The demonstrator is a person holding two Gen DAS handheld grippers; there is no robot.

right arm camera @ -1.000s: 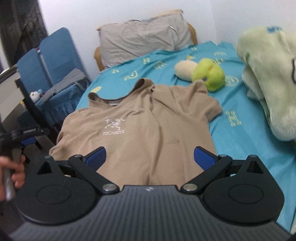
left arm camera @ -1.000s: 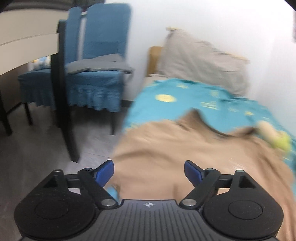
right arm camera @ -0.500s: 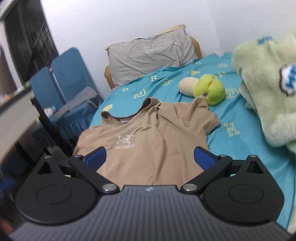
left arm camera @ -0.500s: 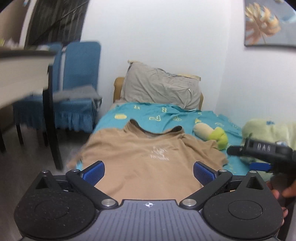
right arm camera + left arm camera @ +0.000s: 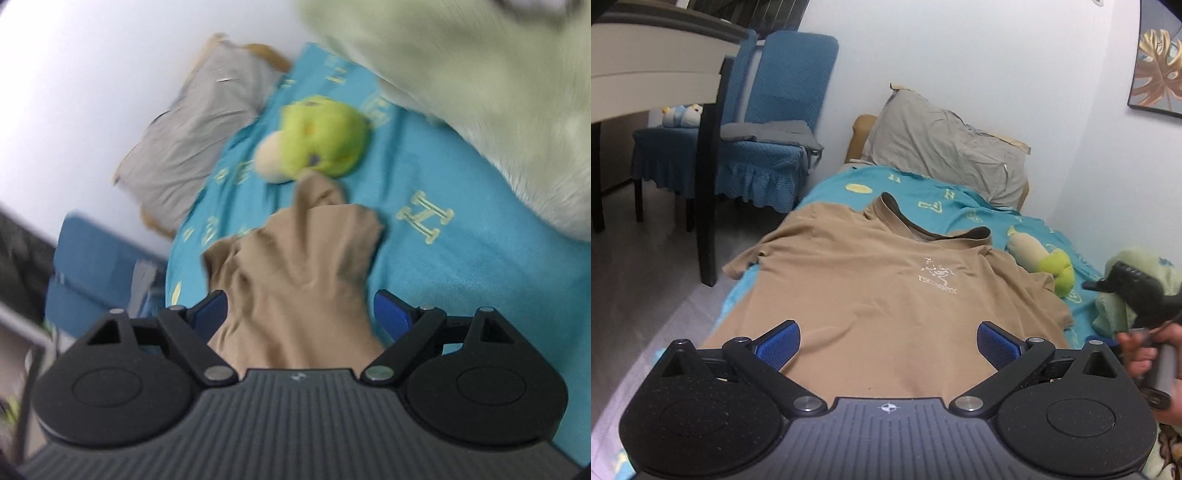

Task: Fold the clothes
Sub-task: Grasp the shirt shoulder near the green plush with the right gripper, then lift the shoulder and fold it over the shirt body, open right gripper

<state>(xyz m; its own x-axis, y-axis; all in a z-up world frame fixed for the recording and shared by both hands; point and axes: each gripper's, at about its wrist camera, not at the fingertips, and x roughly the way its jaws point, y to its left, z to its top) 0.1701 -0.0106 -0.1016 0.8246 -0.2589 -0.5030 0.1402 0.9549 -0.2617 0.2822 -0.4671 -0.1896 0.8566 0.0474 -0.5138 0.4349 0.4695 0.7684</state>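
A tan T-shirt (image 5: 871,291) with a white chest logo lies spread face up on the teal bedsheet (image 5: 945,206), collar toward the pillow. My left gripper (image 5: 888,345) is open and empty, above the shirt's lower hem. My right gripper (image 5: 301,314) is open and empty, tilted, close over the shirt's right sleeve (image 5: 321,254); the view is blurred. The right gripper also shows in the left wrist view (image 5: 1134,291), held in a hand at the right edge.
A grey pillow (image 5: 945,147) lies at the bed's head. A green and cream plush toy (image 5: 1049,266) lies beside the sleeve. A pale green fleece blanket (image 5: 480,92) is heaped at the right. Blue chairs (image 5: 768,122) and a table leg (image 5: 709,177) stand left of the bed.
The right gripper has swung in close over the right sleeve and tilted. The left gripper has come nearer to the shirt's hem and turned slightly left. Both have stayed open.
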